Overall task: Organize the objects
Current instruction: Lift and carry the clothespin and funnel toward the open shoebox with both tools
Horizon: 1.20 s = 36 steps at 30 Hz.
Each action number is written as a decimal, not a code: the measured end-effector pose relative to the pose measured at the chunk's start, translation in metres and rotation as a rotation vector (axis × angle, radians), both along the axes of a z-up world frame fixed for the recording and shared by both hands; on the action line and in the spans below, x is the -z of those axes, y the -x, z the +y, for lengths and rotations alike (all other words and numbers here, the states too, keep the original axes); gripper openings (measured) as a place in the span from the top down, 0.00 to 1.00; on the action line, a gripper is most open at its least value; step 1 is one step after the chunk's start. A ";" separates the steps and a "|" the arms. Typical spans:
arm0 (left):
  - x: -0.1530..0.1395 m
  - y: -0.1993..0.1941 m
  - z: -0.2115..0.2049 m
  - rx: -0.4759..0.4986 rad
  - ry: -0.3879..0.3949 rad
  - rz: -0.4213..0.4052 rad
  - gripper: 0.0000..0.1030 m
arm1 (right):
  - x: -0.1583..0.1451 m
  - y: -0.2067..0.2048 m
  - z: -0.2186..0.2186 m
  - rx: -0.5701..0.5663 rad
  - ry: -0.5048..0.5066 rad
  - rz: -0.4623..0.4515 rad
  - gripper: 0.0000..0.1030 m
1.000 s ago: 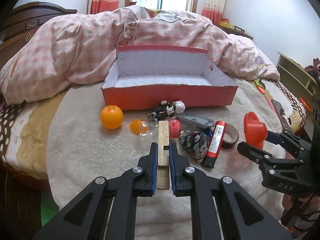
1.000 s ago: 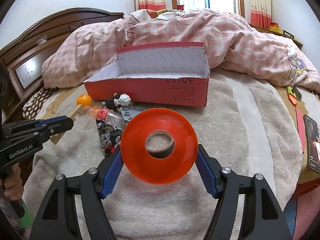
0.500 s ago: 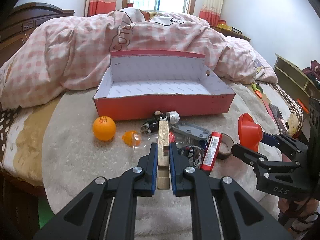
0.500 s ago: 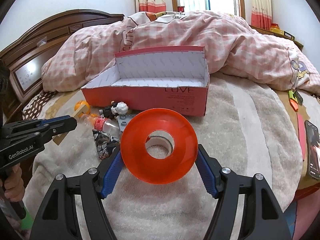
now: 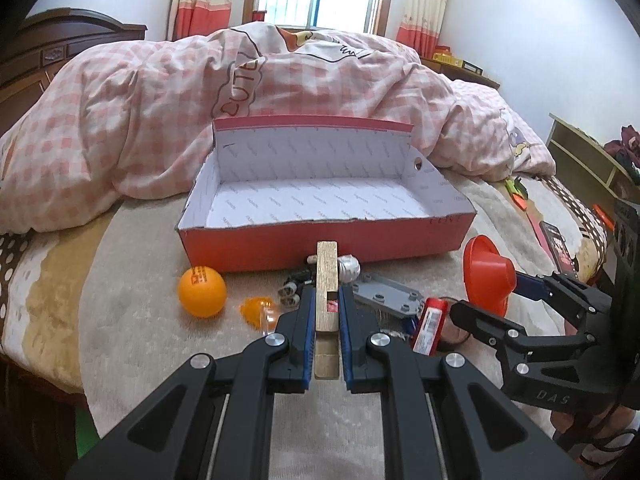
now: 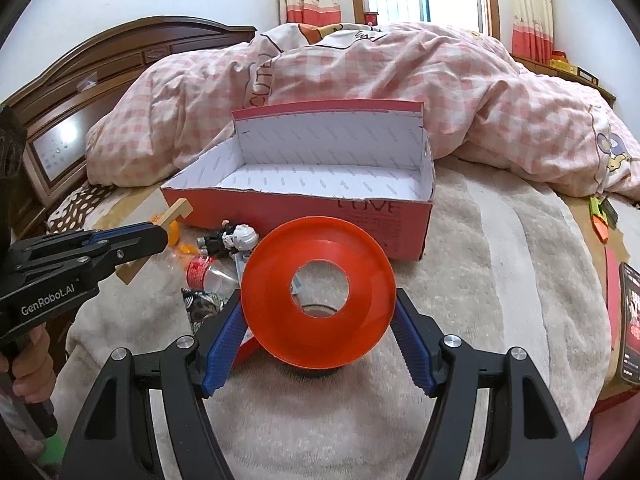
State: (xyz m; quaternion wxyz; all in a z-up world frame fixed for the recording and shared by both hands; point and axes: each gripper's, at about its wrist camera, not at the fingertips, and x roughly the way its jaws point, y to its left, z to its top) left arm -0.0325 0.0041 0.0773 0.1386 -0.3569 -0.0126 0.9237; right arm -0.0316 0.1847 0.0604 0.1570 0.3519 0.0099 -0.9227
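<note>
My left gripper [image 5: 326, 296] is shut on a wooden block [image 5: 327, 268] that sticks out forward, its tip just short of the red front wall of the open cardboard box [image 5: 256, 246]. The box's white inside holds nothing. My right gripper [image 6: 318, 302] has its jaws wide, the blue pads pressed on the rim of an orange funnel [image 6: 276, 320] that faces the camera, in front of the box [image 6: 304, 212]. The left wrist view shows the funnel [image 5: 486, 272] at the right. The right wrist view shows the left gripper [image 6: 160, 232] with the block [image 6: 178, 210] at the left.
On the beige blanket before the box lie an orange ball [image 5: 202, 291], a toy figure [image 5: 348, 266], a grey plate [image 5: 386, 294], a red tube [image 5: 430, 324] and a plastic bottle [image 6: 208, 274]. A pink checked duvet [image 5: 160, 120] is heaped behind the box. A phone [image 6: 632, 320] lies at the right.
Both grippers have moved forward toward the box, which now looks larger and nearer. The block and the funnel stay held as before.
</note>
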 end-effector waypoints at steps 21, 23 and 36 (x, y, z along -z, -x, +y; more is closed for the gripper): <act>-0.012 0.034 0.002 -0.023 -0.032 0.021 0.90 | -0.016 0.025 -0.008 -0.027 -0.009 0.018 0.31; -0.014 0.039 0.002 -0.033 -0.032 0.028 0.90 | -0.019 0.029 -0.008 -0.030 -0.010 0.017 0.31; -0.018 0.090 0.004 -0.098 -0.021 0.012 0.90 | -0.035 0.065 -0.013 -0.023 -0.026 0.037 0.31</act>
